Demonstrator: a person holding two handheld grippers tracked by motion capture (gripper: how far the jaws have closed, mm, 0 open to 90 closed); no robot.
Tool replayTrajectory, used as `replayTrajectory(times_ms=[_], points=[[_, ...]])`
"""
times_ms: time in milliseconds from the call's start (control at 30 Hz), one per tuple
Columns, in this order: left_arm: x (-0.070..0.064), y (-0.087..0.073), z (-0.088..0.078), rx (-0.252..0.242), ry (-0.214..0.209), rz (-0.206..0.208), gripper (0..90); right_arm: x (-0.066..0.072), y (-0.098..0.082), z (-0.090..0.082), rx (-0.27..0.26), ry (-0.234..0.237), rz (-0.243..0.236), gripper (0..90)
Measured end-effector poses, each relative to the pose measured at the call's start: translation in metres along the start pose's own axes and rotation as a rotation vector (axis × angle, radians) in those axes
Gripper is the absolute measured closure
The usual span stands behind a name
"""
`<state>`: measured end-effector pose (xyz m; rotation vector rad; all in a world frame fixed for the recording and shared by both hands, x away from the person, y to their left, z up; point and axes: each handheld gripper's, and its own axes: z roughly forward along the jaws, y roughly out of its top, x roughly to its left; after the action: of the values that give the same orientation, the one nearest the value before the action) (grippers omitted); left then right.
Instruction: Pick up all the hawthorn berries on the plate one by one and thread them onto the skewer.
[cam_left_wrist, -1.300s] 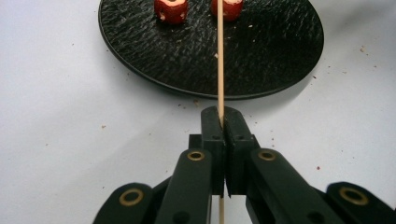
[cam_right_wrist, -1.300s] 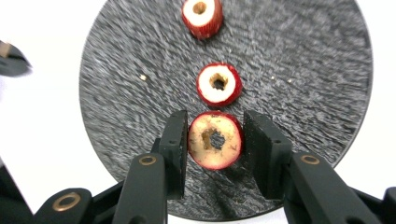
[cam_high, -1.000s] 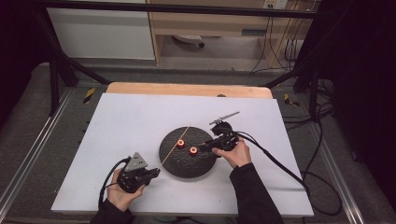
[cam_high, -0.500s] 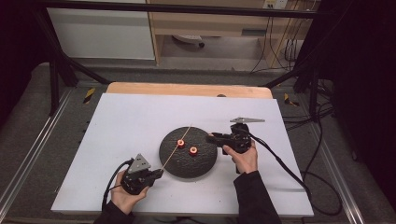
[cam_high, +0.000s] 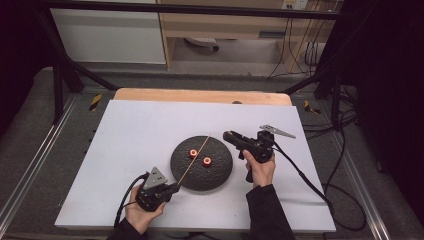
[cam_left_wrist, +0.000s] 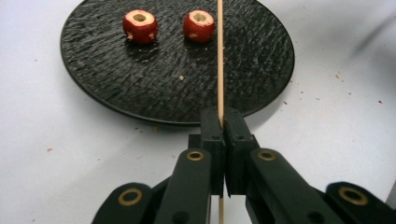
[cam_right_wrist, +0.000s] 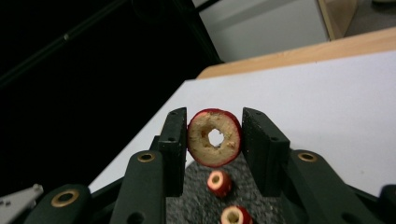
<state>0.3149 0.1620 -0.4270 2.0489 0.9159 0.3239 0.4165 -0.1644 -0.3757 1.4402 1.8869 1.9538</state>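
A black round plate (cam_high: 220, 172) (cam_left_wrist: 116, 79) lies mid-table with two red cored fruit pieces (cam_high: 193, 153) (cam_high: 207, 161) on it. My left gripper (cam_high: 174, 187) (cam_left_wrist: 220, 119) rests at the plate's near left edge, shut on a thin wooden skewer (cam_high: 192, 160) (cam_left_wrist: 220, 60) that runs across the plate between the fruits' right side. My right gripper (cam_high: 229, 135) (cam_right_wrist: 214, 133) hovers over the plate's right rim, jaws pointing left, shut on a third red cored fruit piece (cam_right_wrist: 214, 137) whose hole faces the camera. Below it lie the two pieces (cam_right_wrist: 219, 183) (cam_right_wrist: 236, 216).
The white table top (cam_high: 140, 130) has a wooden strip (cam_high: 200, 96) along its far edge. Cables (cam_high: 305, 175) trail from the right gripper off the table's right side. Black frame bars and a dark curtain surround the table.
My right hand has drawn back to the right from the plate's middle with the fruit piece, and its jaws now point left above the rim. The left gripper and skewer stayed put.
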Motion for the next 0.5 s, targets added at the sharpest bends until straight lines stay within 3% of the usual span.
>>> replayTrajectory(times_ms=[500], points=[[-0.015, 0.01, 0.006, -0.038, -0.035, -0.006, 88.3, 0.002, 0.004, 0.003, -0.195, 0.044, 0.056, 62.5]])
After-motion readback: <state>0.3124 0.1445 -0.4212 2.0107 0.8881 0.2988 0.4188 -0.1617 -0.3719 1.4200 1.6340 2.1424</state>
